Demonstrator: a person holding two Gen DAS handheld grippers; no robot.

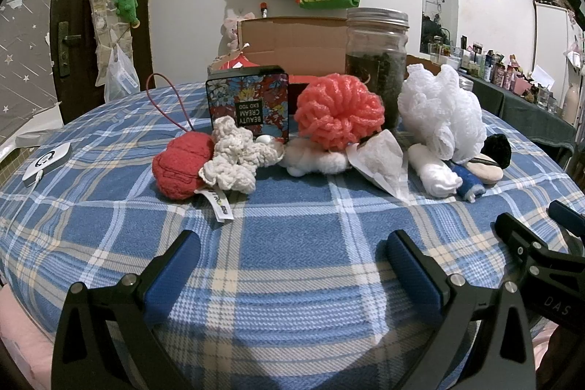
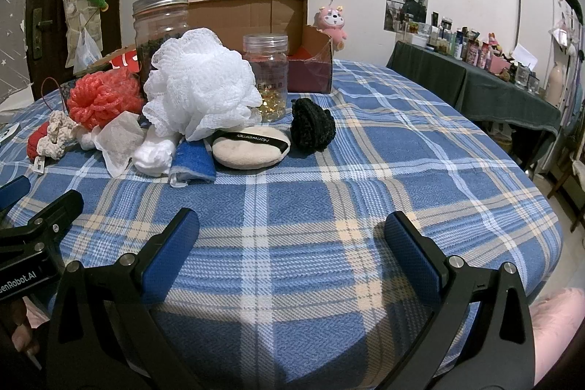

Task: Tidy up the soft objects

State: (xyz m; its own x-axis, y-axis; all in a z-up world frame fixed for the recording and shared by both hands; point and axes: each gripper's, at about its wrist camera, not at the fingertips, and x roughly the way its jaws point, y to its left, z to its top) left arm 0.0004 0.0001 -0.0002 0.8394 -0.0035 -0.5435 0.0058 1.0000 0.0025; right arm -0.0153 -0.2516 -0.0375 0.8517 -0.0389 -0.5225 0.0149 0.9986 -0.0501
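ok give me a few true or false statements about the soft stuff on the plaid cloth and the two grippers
1. The left gripper and right gripper are both open and empty. True.
2. The round beige powder puff lies touching the folded blue towel. True.
3. The white mesh bath pouf sits inside the brown cardboard box. False: it rests on the blue plaid cloth.
4. The coral mesh pouf is right of the white one in the left wrist view. False: left.

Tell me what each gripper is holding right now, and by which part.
Nothing is held. The left gripper and right gripper both hover open and empty above the blue plaid cloth, short of the pile of soft things.
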